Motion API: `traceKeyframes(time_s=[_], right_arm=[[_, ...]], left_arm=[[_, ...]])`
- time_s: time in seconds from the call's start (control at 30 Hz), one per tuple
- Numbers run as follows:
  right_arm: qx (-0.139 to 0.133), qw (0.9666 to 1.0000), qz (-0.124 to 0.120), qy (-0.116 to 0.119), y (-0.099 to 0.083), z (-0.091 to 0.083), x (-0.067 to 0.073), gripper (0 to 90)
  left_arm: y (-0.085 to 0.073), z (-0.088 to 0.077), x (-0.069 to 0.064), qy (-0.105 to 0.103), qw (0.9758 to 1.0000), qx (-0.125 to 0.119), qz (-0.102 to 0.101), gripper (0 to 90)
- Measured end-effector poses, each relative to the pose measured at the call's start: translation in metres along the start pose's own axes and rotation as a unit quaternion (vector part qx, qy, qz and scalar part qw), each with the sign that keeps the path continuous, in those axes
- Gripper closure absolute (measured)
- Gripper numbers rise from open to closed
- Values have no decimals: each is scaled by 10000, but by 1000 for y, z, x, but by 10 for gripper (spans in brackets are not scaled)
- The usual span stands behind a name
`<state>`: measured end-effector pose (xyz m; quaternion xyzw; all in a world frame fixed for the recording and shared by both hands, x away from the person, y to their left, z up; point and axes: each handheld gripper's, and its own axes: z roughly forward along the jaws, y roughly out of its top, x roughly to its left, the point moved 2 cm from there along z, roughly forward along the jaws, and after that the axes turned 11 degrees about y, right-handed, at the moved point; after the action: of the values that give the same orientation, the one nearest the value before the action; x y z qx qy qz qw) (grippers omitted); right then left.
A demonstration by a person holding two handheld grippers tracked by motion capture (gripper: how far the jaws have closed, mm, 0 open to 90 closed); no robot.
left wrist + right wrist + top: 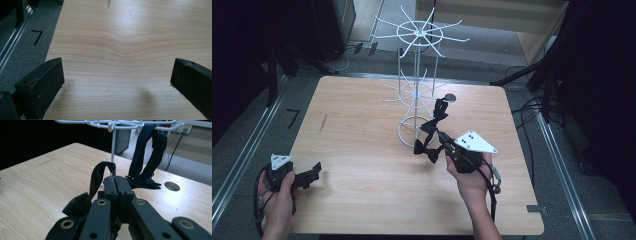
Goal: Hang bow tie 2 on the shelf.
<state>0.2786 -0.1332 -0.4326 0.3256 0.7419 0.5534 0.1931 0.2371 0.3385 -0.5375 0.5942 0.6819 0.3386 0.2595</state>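
Clearly, a black bow tie [82,202] is pinched by its strap between the clenched fingers [111,186] of the right gripper [116,181]. A glossy loop of strap is seen arching above the fingertips, while the crumpled, matte bow hangs just below and beside them. Beyond the fingers, a second dark bow tie [147,157] is draped from an arm of the white wire rack [417,75]. The left gripper [117,75] is held low over the bench [130,45], its fingers [42,85] spread wide, with nothing between them.
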Motion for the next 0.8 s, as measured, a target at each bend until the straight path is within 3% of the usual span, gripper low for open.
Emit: traceKeyframes(time_s=[0.8], right_arm=[[-169,9998,-39,-27,14,-15,-1,900]], left_arm=[[0,0,0,6,10000,0,1,0]])
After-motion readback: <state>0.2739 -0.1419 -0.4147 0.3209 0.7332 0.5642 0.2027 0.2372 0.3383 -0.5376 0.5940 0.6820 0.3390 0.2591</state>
